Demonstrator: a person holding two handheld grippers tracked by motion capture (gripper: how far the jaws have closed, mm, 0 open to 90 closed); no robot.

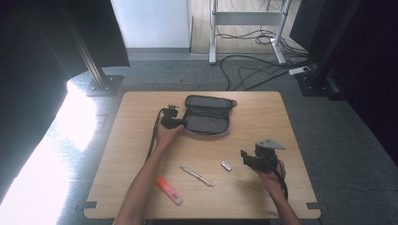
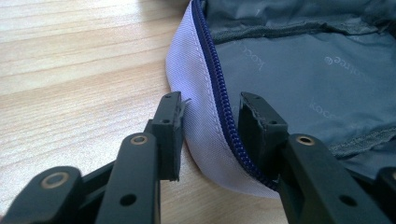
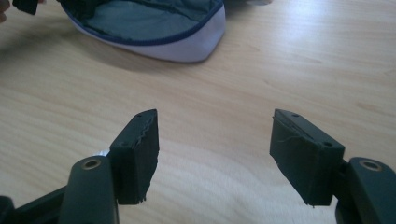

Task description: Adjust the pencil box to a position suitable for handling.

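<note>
- Pencil case [image 1: 207, 115]: grey, unzipped and lying open toward the far middle of the desk [image 1: 263, 117]; pale outer wall, dark blue zip, grey lining.
- Left tongs [image 1: 172, 122]: at the pencil case's left end, jaws straddling its pale zip edge [image 2: 201, 116], one outside, one inside against the lining. A little slack shows on the outer side, so no firm pinch.
- Right tongs [image 1: 248, 158]: near side of the pencil case, well apart from it, jaws spread wide with nothing between, bare wood below.
- Small silver item [image 1: 226, 165]: near side of the pencil case, just left of the right tongs.
- Pen [image 1: 196, 176]: nearer than the pencil case, below its middle.
- Orange marker [image 1: 169, 190]: farthest from the pencil case, at the near left.
</note>
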